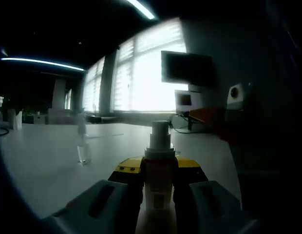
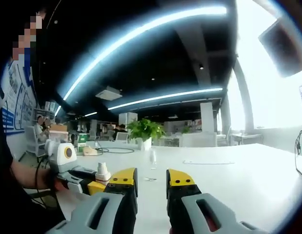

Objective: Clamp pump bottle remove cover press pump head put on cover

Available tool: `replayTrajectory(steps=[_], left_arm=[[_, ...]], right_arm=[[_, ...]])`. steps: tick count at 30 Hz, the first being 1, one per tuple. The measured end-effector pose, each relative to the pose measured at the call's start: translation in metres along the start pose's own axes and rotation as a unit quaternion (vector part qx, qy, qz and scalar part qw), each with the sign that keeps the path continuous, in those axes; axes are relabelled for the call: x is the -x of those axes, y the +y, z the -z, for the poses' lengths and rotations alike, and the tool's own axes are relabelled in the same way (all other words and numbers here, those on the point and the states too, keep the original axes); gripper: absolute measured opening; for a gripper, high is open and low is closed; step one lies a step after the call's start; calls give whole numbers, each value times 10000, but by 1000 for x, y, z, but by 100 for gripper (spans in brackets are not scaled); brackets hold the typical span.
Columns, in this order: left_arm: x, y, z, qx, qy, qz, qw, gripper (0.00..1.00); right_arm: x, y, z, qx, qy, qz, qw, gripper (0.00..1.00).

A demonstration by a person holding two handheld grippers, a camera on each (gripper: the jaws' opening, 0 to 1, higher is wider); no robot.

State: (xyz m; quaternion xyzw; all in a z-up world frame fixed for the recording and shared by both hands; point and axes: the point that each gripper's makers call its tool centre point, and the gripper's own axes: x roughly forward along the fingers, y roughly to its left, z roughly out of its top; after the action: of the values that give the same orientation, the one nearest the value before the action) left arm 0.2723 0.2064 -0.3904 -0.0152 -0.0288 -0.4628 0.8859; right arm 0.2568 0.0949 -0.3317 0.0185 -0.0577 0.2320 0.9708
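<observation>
A white pump bottle (image 1: 158, 187) stands upright between the yellow-tipped jaws of my left gripper (image 1: 160, 168), which is shut on it. Its bare pump head (image 1: 160, 134) rises above the jaws. A small clear cover (image 1: 84, 154) stands on the white table (image 1: 48, 161) to the left, apart from the bottle. In the right gripper view, my right gripper (image 2: 151, 181) is open with nothing between its fingers. The left gripper (image 2: 87, 184) shows at lower left with the white pump head (image 2: 102, 171) poking up from it. The clear cover (image 2: 152, 159) stands further out on the table (image 2: 229, 175).
A dark monitor (image 1: 187, 68) hangs before bright windows (image 1: 141, 73). A potted plant (image 2: 143, 131) and cables (image 2: 109, 150) sit at the table's far end. A person's sleeve (image 2: 7, 185) is at the left edge, and another person sits far left (image 2: 40, 127).
</observation>
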Motion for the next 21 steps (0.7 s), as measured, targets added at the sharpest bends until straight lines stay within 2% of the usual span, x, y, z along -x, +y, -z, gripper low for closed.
replayTrajectory(steps=[9, 21], left_arm=[[0, 0, 0, 1, 2, -8, 10000, 14], [0, 0, 0, -4, 3, -7, 10000, 14]], right_arm=[[4, -8, -5, -12, -47, 72, 10000, 18], [9, -21, -6, 127, 107, 294, 9994, 17]])
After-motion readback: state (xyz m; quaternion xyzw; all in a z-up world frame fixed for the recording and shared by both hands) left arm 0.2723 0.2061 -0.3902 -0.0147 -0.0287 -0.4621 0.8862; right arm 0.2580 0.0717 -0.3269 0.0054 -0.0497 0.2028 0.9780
